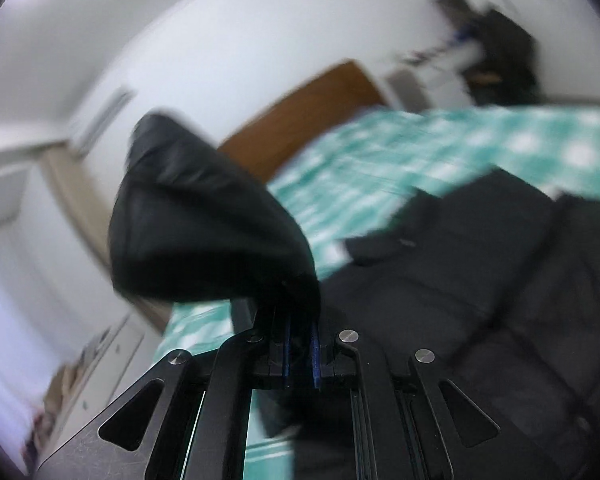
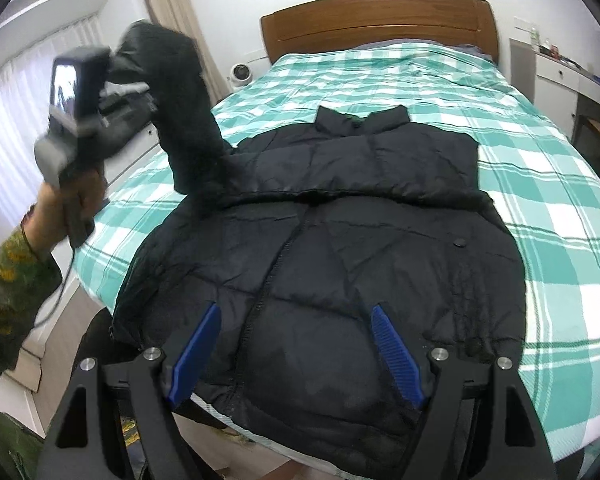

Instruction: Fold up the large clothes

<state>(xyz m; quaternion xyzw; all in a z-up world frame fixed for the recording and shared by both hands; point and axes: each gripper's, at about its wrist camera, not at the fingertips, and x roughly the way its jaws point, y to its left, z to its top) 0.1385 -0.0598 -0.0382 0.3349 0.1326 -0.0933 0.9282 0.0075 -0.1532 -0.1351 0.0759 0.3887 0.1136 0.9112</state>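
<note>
A black puffer jacket lies front up on the green checked bed, collar toward the headboard. My left gripper is shut on the jacket's left sleeve and holds it lifted above the bed; the view is motion-blurred. The same gripper and the raised sleeve show at the left in the right wrist view. My right gripper is open and empty, its blue pads hovering over the jacket's lower hem. The jacket's right sleeve is folded in out of sight.
A wooden headboard stands at the bed's far end. A white desk with small items is at the right. Curtains and a white cabinet line the left. The person's sleeve is at the lower left.
</note>
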